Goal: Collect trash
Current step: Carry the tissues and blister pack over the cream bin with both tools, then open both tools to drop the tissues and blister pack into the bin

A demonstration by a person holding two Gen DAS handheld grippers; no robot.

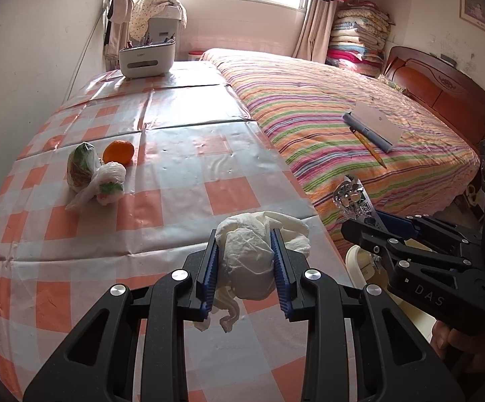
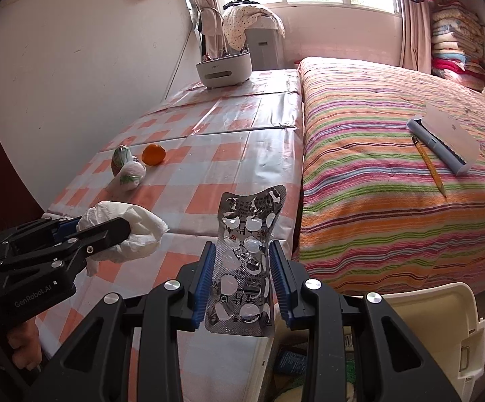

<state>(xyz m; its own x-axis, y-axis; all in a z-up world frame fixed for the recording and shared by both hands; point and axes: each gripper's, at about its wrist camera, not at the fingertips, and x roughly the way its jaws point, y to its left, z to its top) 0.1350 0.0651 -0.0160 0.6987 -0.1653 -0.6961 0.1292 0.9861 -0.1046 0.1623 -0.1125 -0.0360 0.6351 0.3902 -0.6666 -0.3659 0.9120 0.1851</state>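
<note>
Left wrist view: your left gripper [image 1: 245, 261] is clamped on a crumpled tissue [image 1: 252, 264], lifted over the near part of the table [image 1: 182, 181]. Your right gripper [image 1: 359, 214] hangs past the table's right edge with a blister pack [image 1: 351, 196]. A bag [image 1: 103, 184], a wrapped bundle [image 1: 81, 165] and an orange [image 1: 118, 152] sit untouched far left; whether they count as trash I can't tell.

Right wrist view: your right gripper [image 2: 242, 278] pinches the spent blister pack [image 2: 245, 261], upright, above the gap between table [image 2: 209, 154] and bed [image 2: 376, 201]. The open cream bin [image 2: 443, 328] lies below right, so both pieces are collected but, by my reading, not dropped. Room over the bin looks free; mind the table corner and bed edge.
</note>
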